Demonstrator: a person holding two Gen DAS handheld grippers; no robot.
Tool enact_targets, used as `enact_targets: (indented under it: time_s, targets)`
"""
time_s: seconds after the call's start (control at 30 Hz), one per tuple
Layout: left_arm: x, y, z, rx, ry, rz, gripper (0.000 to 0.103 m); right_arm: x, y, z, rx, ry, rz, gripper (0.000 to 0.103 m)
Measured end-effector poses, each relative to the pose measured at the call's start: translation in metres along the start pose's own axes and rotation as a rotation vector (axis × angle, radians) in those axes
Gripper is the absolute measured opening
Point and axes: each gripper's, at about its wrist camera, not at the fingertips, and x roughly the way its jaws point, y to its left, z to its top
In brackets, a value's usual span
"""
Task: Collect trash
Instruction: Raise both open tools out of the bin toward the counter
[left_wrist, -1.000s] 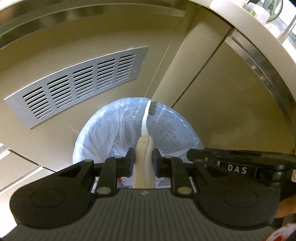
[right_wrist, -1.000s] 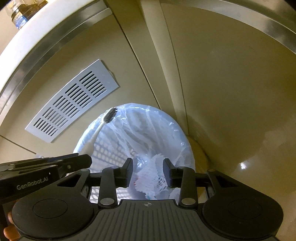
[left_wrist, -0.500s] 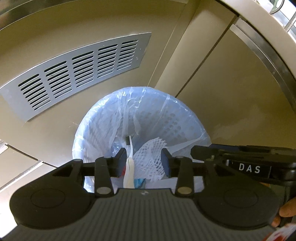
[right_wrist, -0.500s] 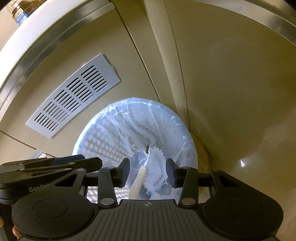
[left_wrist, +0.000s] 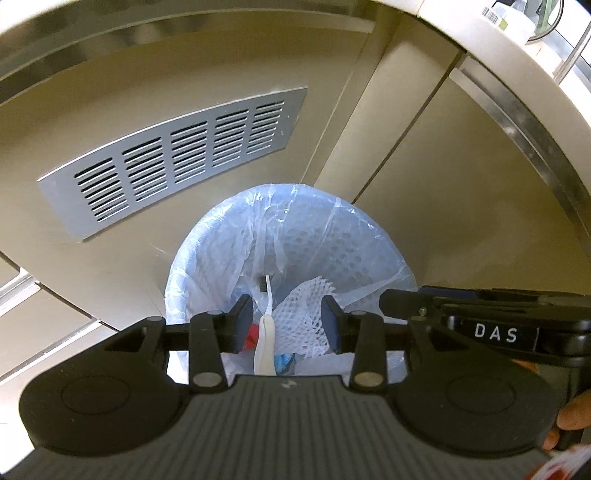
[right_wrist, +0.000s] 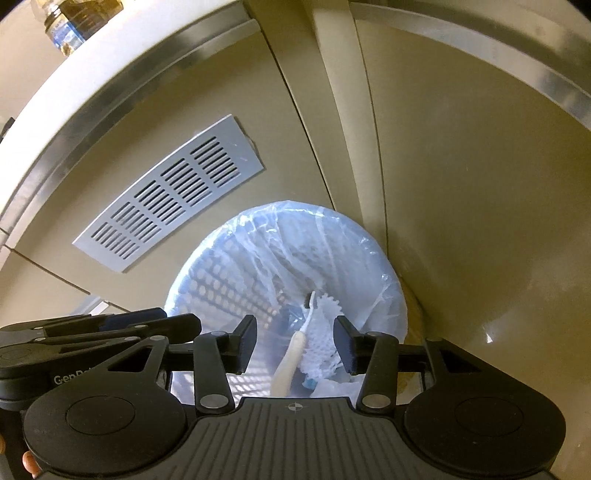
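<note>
A: Where's the toothbrush (left_wrist: 266, 332) rn?
B: In the lined bin (left_wrist: 207, 243), straight below the left claw (left_wrist: 287, 317). Bristle end up, handle down in the trash, leaning on white foam net (left_wrist: 306, 325).
A: Claws?
B: Both empty. Left just opened; right claw (right_wrist: 294, 343) has been widening too, jaws apart, w/ nothing between. Left's nearer imo.

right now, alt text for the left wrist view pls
A toothbrush lies in a lined bin on white foam netting, seen between the open fingers of the left gripper, which holds nothing. A slotted grey vent sits on the beige cabinet behind the bin.
</note>
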Motion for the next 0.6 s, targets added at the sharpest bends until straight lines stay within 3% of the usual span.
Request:
enact_targets:
  time_s: [0.33,0.6]
  targets:
    - [-0.036,-0.002,-0.007,-0.03,-0.036,0.018,0.036,-0.031,0.016,-0.003,-0.017,-0.032,0.029,0.05]
    - [-0.091,-0.004,-0.01,-0.055,-0.086,0.038,0.036,-0.075,0.032,-0.006,-0.031,-0.067,0.087,0.056]
